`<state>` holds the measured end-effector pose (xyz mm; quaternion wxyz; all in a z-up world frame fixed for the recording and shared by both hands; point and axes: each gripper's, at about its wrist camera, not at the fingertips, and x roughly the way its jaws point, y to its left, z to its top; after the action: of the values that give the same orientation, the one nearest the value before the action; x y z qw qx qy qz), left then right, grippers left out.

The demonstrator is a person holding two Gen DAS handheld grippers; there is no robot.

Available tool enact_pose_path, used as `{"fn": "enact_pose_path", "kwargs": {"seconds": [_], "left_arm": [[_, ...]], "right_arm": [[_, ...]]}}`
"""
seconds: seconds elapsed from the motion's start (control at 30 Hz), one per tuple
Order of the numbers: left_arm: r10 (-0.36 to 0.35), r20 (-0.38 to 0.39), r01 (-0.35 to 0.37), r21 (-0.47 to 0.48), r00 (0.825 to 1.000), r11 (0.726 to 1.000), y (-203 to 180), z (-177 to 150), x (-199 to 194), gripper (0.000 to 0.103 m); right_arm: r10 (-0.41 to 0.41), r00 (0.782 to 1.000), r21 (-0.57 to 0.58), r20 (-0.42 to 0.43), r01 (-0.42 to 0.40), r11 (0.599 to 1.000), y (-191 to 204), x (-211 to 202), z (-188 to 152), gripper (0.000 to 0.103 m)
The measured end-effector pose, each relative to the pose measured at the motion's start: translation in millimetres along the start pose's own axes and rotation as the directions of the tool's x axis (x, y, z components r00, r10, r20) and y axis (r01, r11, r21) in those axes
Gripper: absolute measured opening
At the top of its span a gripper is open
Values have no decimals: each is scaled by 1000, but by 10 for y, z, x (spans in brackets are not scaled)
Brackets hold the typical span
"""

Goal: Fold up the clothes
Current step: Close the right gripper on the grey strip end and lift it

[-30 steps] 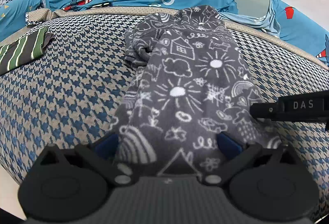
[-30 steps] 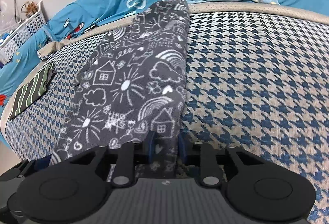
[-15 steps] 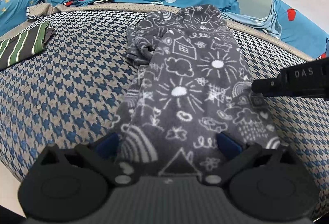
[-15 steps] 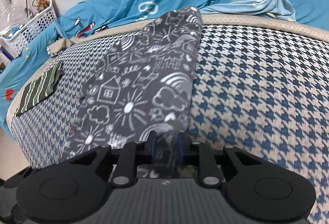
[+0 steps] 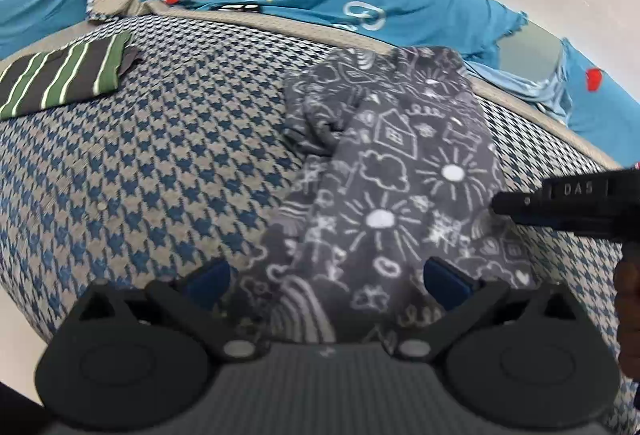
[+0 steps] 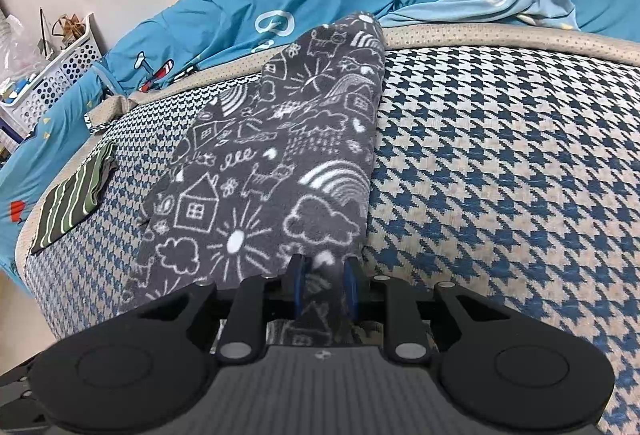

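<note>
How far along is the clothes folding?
One striped garment already lies folded at the far left of the bed. The grey patterned garment is in hand: the right gripper pinches its near edge, while the left gripper stands open over it. It lies long, so its folds remain.

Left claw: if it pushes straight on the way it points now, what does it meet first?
Most likely the grey doodle-print garment, which lies between and ahead of the open left claw; depth is uncertain.

We see a dark grey fleece garment with white doodles (image 5: 400, 195), soft and fuzzy. It lies on a woven blue-and-beige houndstooth cover (image 5: 160, 175), rough and matt. The black plastic gripper (image 6: 323, 289) looks matt.
</note>
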<state>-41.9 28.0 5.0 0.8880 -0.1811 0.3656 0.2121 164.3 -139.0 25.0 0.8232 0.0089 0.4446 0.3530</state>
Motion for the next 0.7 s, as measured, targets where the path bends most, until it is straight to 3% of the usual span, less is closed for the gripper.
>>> {"fn": "enact_pose_path", "kwargs": {"seconds": [0.33, 0.7], "left_arm": [[34, 0, -34, -96, 999, 995, 214, 102, 38, 103], [23, -19, -24, -69, 1000, 997, 87, 83, 103, 103]], "right_arm": [[26, 999, 58, -24, -25, 998, -68, 156, 86, 23], [70, 997, 96, 41, -74, 993, -125, -37, 94, 27]]}}
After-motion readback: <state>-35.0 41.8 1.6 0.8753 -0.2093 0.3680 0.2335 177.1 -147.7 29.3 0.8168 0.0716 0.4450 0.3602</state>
